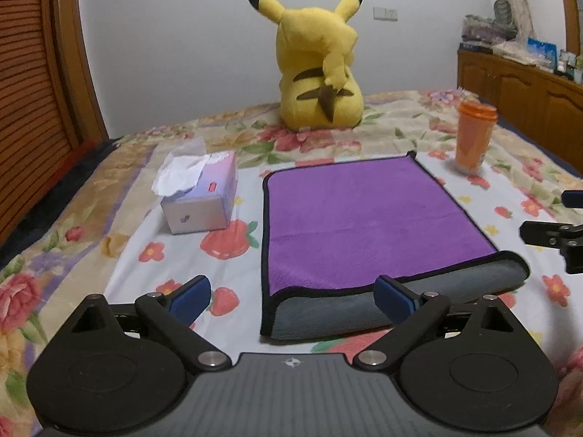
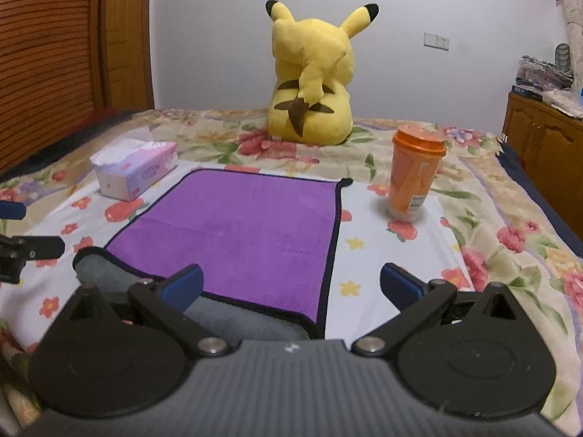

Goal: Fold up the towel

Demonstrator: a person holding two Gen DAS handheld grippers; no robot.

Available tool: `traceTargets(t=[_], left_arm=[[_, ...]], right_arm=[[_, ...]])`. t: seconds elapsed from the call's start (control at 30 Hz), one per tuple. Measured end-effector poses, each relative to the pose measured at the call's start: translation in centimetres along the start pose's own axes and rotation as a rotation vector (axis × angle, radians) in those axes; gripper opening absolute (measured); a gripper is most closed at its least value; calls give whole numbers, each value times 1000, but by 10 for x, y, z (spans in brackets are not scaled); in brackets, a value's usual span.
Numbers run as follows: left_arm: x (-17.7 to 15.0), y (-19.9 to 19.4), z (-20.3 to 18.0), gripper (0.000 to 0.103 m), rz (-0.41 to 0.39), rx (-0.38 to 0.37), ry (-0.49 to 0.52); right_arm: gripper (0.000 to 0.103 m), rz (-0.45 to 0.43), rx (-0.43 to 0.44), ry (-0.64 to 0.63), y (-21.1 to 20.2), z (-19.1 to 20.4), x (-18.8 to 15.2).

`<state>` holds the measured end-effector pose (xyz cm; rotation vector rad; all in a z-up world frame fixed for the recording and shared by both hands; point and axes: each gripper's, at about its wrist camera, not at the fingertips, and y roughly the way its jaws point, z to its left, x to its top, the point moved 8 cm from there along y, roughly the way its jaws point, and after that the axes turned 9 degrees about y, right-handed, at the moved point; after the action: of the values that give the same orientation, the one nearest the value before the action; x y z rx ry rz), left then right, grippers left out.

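A purple towel [image 1: 360, 218] with black trim and a grey underside lies flat on the floral bedsheet; it also shows in the right wrist view [image 2: 247, 233]. Its near edge is turned over, showing a grey roll [image 1: 400, 298]. My left gripper [image 1: 291, 293] is open, low over the towel's near left corner, one blue pad on each side of it. My right gripper [image 2: 291, 286] is open over the near right corner. Neither holds anything. The right gripper's fingers [image 1: 546, 235] show at the left view's right edge.
A tissue box [image 1: 200, 196] sits left of the towel and an orange lidded cup [image 2: 413, 174] right of it. A yellow plush toy [image 1: 320, 69] sits behind. A wooden headboard [image 1: 32, 109] stands on the left, cabinets [image 1: 528, 98] on the right.
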<state>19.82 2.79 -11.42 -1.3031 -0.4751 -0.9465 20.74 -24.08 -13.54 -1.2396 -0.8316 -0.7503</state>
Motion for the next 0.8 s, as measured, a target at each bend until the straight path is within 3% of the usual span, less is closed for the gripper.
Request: traceTargets(t=[0.57, 0.8], left_arm=[[-15, 57, 25, 87, 124, -31, -52], [-23, 72, 28, 73, 171, -56, -76]], right_arm=[[102, 104, 2, -20, 35, -3, -9], [102, 171, 7, 0, 49, -8, -17]])
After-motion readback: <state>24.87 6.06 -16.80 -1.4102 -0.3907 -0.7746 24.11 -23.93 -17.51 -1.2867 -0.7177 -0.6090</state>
